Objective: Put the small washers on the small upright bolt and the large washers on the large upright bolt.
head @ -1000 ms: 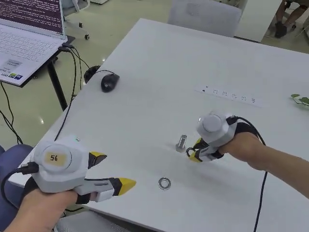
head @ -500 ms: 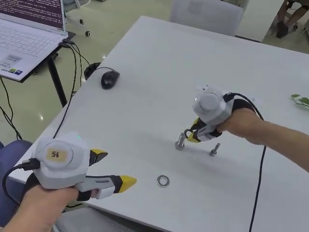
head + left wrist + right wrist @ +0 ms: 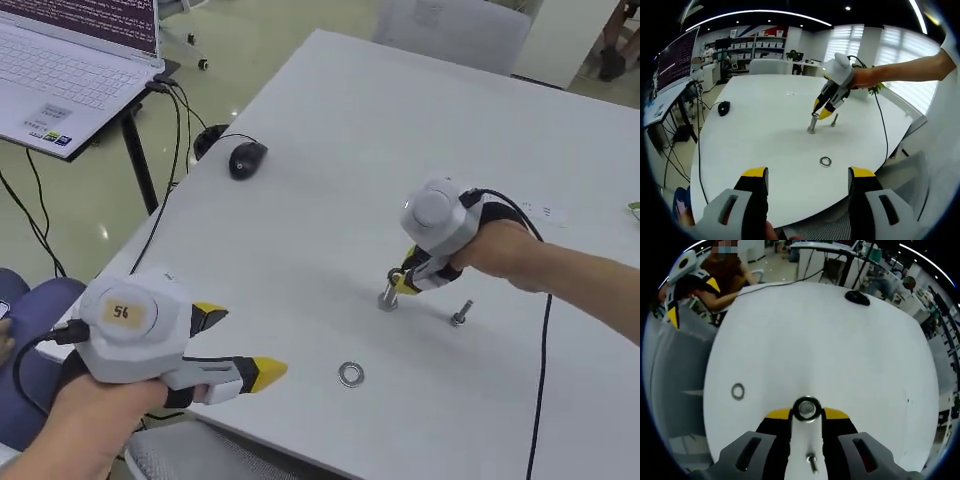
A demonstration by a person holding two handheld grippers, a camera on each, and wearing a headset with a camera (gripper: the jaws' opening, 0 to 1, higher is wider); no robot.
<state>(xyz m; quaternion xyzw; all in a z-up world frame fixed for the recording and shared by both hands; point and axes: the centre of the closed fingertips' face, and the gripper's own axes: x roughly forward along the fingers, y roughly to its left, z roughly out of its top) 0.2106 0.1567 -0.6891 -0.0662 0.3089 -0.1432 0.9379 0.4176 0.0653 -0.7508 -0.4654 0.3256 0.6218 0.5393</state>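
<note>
Yellow-tipped, your right gripper [image 3: 400, 286] pinches a washer [image 3: 807, 409] at its jaw tips, just over the large bolt [image 3: 388, 297]. The small bolt [image 3: 461, 315] stands near it on the white table [image 3: 330, 150]. Release off-centre and, I judge, the ring could catch the bolt's top, tilt and roll away; a nudge might topple the bolt. A loose washer [image 3: 351, 375] lies nearer your left gripper [image 3: 243, 343], whose jaws are spread, holding nothing.

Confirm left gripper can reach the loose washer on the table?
Probably yes. The left gripper is open and the loose washer lies flat on bare table just ahead of its jaws, nothing between. The right gripper, holding another washer over the large bolt, is clear of that path.
</note>
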